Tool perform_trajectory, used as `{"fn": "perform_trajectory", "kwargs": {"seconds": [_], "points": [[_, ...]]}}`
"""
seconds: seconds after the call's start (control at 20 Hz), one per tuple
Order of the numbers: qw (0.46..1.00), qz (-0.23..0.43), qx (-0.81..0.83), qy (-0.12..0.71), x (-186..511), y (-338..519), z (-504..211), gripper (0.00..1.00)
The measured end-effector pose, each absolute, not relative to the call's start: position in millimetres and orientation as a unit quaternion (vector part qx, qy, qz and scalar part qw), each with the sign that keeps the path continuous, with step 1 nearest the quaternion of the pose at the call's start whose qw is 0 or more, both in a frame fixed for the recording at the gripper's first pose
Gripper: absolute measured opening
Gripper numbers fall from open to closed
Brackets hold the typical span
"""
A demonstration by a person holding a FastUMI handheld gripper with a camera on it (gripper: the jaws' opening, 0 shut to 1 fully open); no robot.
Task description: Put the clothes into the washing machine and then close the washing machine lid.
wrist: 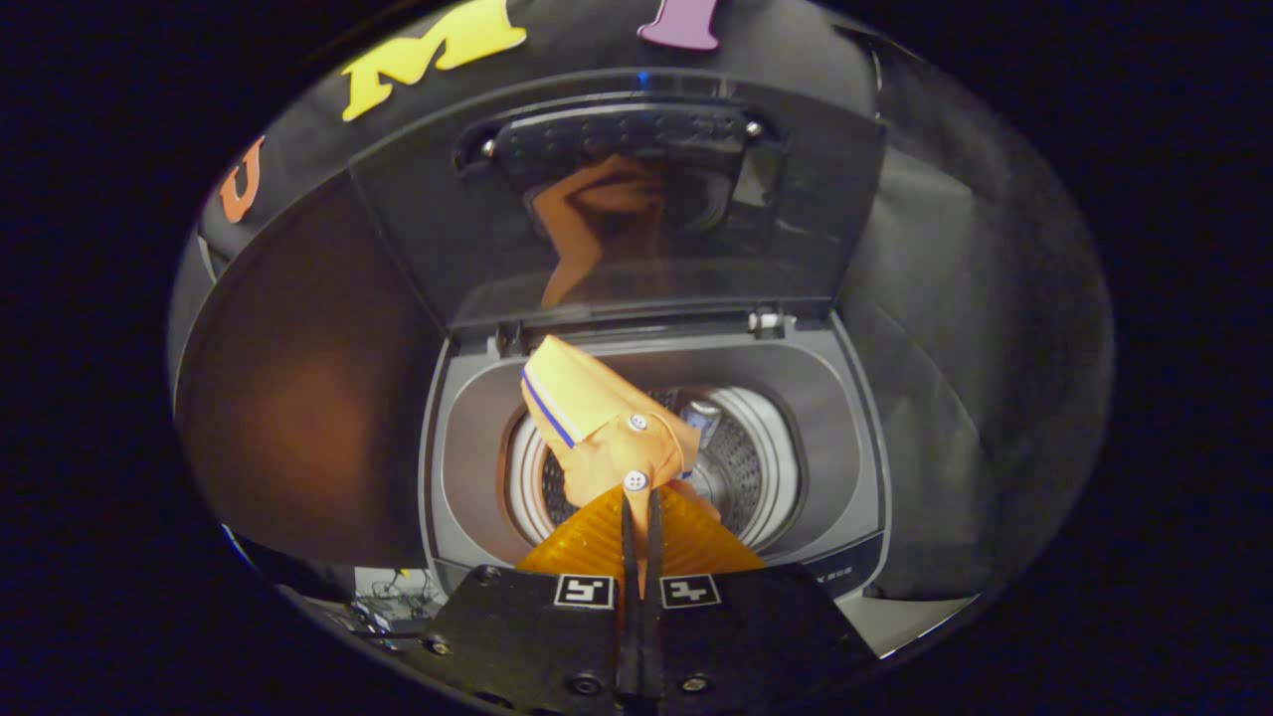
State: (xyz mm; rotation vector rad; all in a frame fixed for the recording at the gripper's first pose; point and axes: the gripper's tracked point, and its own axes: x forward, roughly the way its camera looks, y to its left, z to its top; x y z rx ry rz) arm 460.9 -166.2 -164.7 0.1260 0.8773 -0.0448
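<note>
now orange shirt [607, 418] between hand-held gripper [641, 497] fingers

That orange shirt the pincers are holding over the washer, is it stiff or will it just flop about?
Probably floppy: the orange shirt bends and folds where the gripper pinches it by the buttons, over the drum. It seems light, since a thin pinch carries it. The collar sticks up, so it may be somewhat stiffer.

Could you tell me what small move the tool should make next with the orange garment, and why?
Probably open the tool and let go. Its fingers are pinched on the orange garment, which hangs just ahead of them, above the open drum of the washing machine. The lid stands raised behind, so the drop looks unobstructed.
</note>
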Motion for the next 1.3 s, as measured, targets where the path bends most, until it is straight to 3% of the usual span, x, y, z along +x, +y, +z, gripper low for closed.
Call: {"fn": "perform_trajectory", "kwargs": {"seconds": [0.6, 0.65, 0.9, 1.3], "points": [[0.874, -0.030, 0.075, 0.480, 456.4, -167.2, -184.5, 0.07], [0.875, -0.034, 0.077, 0.477, 458.2, -168.4, -182.2, 0.11], [0.896, -0.039, 0.068, 0.437, 453.9, -175.4, -169.6, 1.00], [0.933, -0.032, 0.023, 0.357, 452.7, -185.9, -114.4, 1.00]]}}
